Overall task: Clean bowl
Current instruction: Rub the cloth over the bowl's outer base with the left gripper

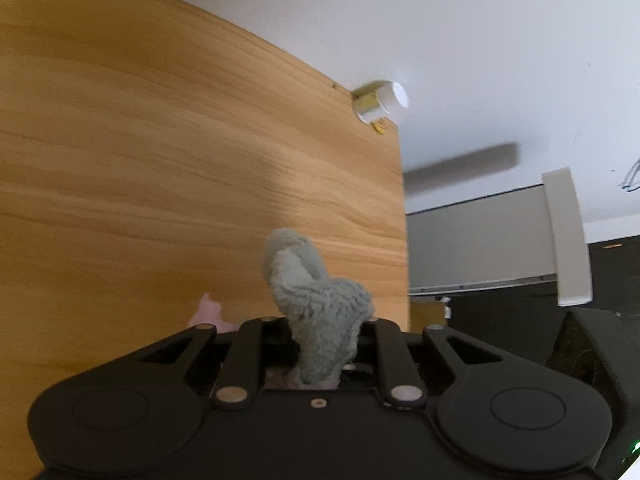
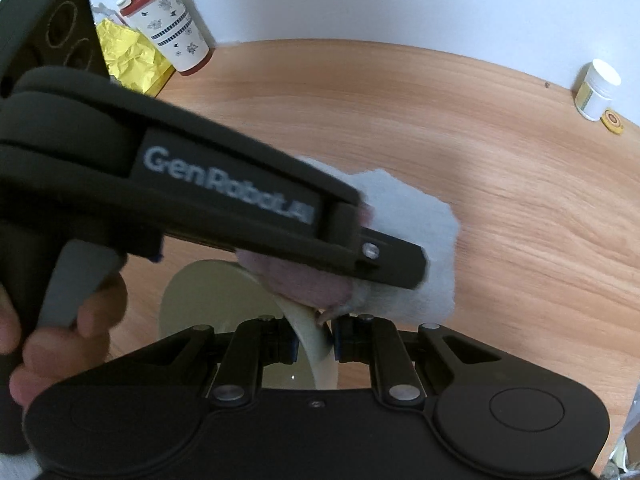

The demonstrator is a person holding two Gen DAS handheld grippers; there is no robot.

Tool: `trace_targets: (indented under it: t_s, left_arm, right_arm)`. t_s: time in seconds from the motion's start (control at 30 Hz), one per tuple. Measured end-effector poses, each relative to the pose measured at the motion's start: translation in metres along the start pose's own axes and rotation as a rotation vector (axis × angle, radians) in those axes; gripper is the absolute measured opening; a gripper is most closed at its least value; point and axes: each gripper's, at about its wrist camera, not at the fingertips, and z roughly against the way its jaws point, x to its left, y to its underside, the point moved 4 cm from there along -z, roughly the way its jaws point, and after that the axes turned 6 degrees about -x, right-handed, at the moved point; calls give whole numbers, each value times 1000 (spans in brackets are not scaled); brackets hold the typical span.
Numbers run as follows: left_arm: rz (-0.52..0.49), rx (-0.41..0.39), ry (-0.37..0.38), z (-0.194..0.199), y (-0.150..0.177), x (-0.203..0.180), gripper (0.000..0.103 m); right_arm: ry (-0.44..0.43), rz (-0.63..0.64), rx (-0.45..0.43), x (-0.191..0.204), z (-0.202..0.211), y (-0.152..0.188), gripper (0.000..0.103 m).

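Note:
In the right wrist view my right gripper [image 2: 314, 346] is shut on the rim of a cream bowl [image 2: 216, 300], which it holds tilted over the wooden table [image 2: 480, 160]. My left gripper [image 2: 400, 268] reaches in from the upper left, held by a person's hand [image 2: 60, 344]. It is shut on a fuzzy cloth [image 2: 416, 216] whose pinkish fold lies against the bowl's rim. In the left wrist view the cloth [image 1: 320, 304] looks grey-green and sticks up out of the shut left gripper [image 1: 324, 344], hiding its fingertips.
A paper cup with a red lid [image 2: 168, 20] and a crumpled yellow wrapper [image 2: 132, 60] stand at the table's far left. A small white jar [image 2: 596, 88] and a yellow cap [image 2: 612, 122] sit at the far right corner. The table edge [image 1: 402, 220] runs beside the left gripper.

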Motion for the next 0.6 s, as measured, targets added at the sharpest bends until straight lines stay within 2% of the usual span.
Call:
trace_targets:
  t_s: [0.17, 0.3, 0.43, 0.6]
  left_arm:
    - [25, 7, -52, 10, -5, 25, 15]
    - [41, 29, -62, 13, -6, 40, 15]
    - [103, 36, -31, 8, -6, 51, 15]
    - [140, 32, 33, 0, -8, 46, 15]
  right_arm:
    - [9, 0, -11, -5, 4, -3, 17]
    - [22, -10, -21, -11, 9, -6, 17]
    - [8, -17, -29, -13, 14, -8, 17]
    - [-15, -5, -30, -5, 12, -8, 17]
